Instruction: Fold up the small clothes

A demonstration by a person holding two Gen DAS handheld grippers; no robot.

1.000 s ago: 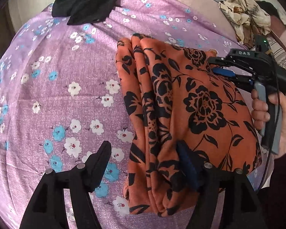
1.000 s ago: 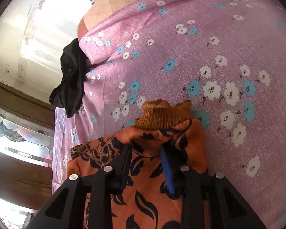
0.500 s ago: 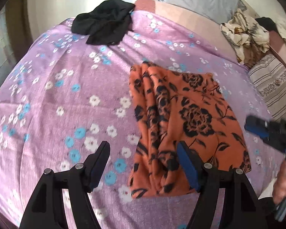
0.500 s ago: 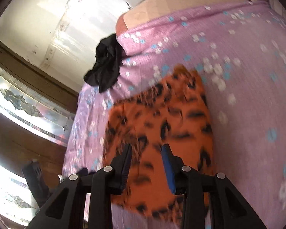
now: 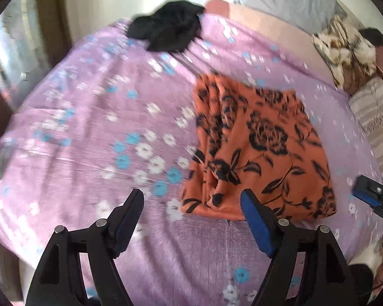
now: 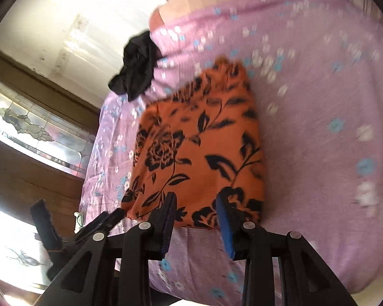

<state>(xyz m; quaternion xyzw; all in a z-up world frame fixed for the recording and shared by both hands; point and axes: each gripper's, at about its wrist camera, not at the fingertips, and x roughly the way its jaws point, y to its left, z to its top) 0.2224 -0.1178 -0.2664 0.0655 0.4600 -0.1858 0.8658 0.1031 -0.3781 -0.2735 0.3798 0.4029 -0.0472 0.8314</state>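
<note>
Through the left wrist camera I see my left gripper with jaws wide, having just opened further, nothing between them; the folded orange garment lies on the purple floral sheet at one o'clock. Through the right wrist camera, my right gripper stands partly open and empty, the garment at twelve o'clock.

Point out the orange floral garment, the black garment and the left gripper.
orange floral garment [image 5: 263, 150]: left wrist view, middle of its folded top face.
black garment [image 5: 168, 29]: left wrist view, centre of the crumpled heap.
left gripper [image 5: 191, 219]: left wrist view, midway between its fingertips.
</note>
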